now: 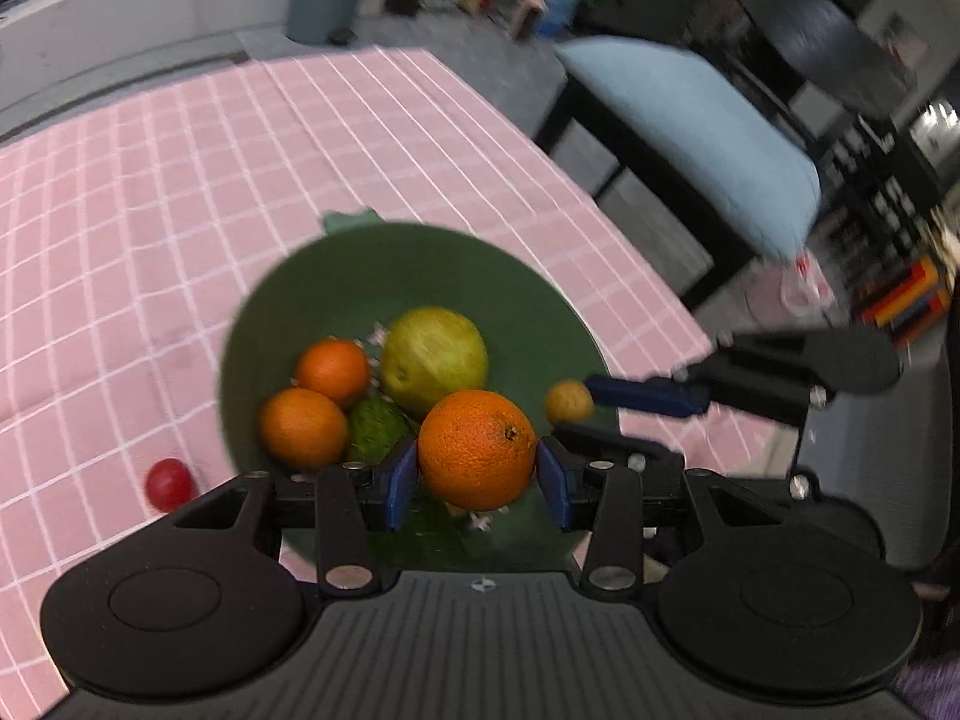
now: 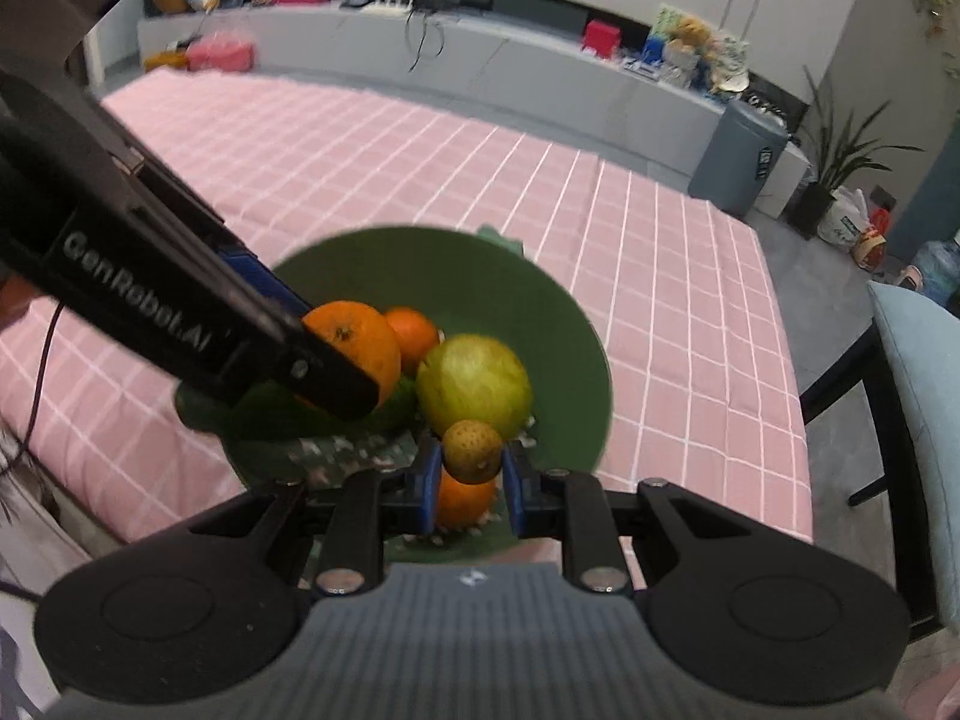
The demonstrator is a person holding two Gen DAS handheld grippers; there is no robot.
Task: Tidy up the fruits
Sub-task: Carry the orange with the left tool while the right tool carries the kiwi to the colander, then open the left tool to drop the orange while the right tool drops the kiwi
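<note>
Both grippers loaded, both over the green bowl [image 1: 540,306] on the pink checked table [image 1: 180,180]. Left gripper [image 1: 477,474] clamped on a large orange [image 1: 477,450], blue pads pressed to either flank, held above the near part of the bowl. Right gripper [image 2: 471,474] closed around a small yellowish fruit [image 2: 472,450] — probably a little lemon or kumquat, too blurred to say which — hanging just over the bowl's right-hand rim as seen from the left wrist view.

Already lying in the bowl: two smaller oranges [image 1: 333,372], a pale green pear-like fruit [image 1: 435,360] and a dark green bumpy fruit [image 1: 378,429]. Outside it, to the left on the cloth, one red fruit [image 1: 170,483], not yet gathered.

What matters for the coming move: straight down. The large orange sits above the gap at the near side of the pile, so a short descent and release should seat it; the small fruit lies beside the pear, close to the rim — safer nudged inward before letting go, else likely to roll off the edge. For the red fruit, left gripper nearer.
</note>
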